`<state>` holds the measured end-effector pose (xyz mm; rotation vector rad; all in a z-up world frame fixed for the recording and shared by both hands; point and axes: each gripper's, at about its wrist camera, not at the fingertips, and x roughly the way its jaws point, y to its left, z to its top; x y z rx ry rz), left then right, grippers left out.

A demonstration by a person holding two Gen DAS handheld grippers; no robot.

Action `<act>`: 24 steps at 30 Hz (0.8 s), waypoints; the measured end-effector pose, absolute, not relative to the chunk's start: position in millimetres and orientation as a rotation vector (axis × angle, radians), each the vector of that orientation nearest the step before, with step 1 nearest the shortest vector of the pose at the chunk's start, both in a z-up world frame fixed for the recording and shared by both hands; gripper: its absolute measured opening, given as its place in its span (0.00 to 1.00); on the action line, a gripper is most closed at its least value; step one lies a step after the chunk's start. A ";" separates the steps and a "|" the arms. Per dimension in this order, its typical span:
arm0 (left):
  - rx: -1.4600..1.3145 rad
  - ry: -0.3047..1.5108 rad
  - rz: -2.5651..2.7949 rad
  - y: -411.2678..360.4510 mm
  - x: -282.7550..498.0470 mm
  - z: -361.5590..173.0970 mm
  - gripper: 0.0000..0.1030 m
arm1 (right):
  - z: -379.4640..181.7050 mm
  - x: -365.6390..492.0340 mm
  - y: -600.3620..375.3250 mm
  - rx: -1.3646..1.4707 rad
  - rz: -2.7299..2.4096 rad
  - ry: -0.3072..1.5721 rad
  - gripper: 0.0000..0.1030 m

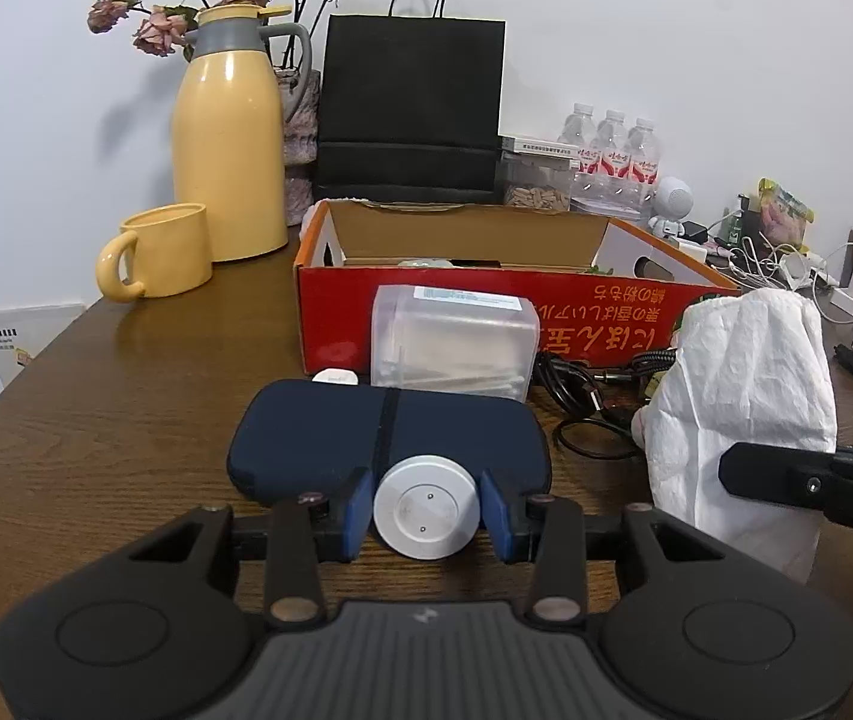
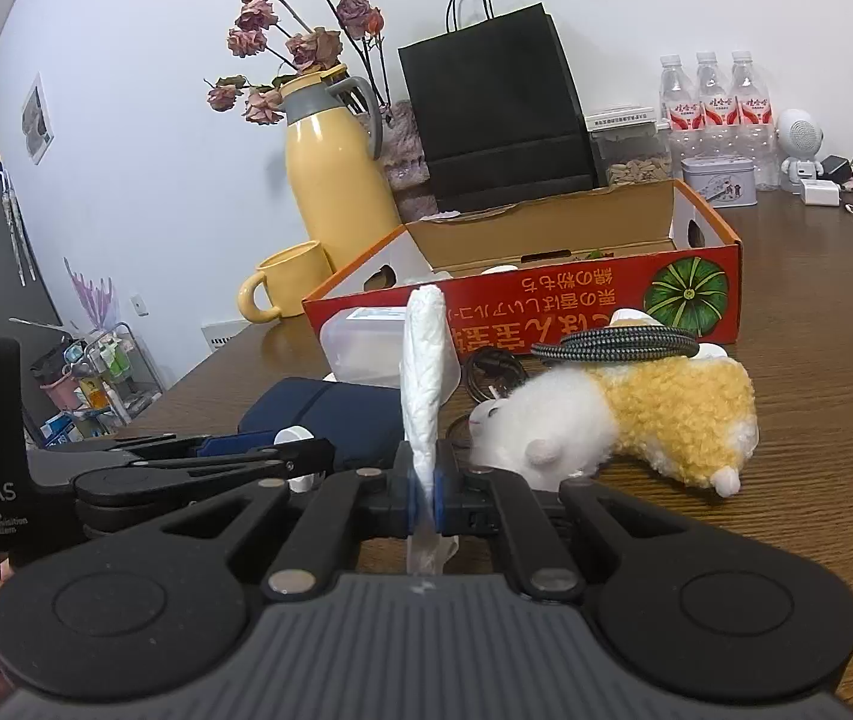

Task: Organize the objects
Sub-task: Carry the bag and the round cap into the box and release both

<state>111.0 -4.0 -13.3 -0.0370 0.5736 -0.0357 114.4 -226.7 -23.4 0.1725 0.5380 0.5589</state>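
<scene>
My left gripper (image 1: 426, 509) has its blue pads (image 1: 356, 510) pressed on either side of a white puck (image 1: 426, 509) that sits on the table (image 1: 114, 408) just in front of a navy case (image 1: 387, 435). My right gripper (image 2: 425, 495) is pinched tight on a white packet (image 2: 423, 372), held upright on edge. Ahead of both, a clear tub (image 1: 453, 339), black cables (image 1: 582, 390) and a plush toy (image 2: 624, 414) crowd the table before the open red box (image 1: 486, 306); a mug (image 1: 159, 252) and flask (image 1: 228, 144) stand to its left.
</scene>
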 end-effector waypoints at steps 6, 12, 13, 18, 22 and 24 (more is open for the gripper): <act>-0.052 0.548 -0.046 -3.0 105.7 -1.4 0.36 | -20.6 114.8 -229.3 0.179 0.562 0.527 0.06; -0.066 0.488 -0.063 -3.3 110.0 19.9 0.36 | -10.7 124.3 -233.7 0.194 0.561 0.496 0.06; -0.065 0.478 -0.064 -4.0 112.2 23.5 0.36 | -9.0 127.3 -234.2 0.198 0.562 0.492 0.06; -0.080 0.440 -0.077 -6.7 132.7 41.7 0.36 | 1.7 146.5 -233.9 0.216 0.578 0.471 0.06; -0.082 0.414 -0.077 -10.5 153.0 53.8 0.36 | 12.3 166.8 -233.0 0.241 0.604 0.456 0.06; -0.080 0.405 -0.072 -12.2 164.0 58.9 0.36 | 19.4 177.4 -230.3 0.236 0.604 0.440 0.06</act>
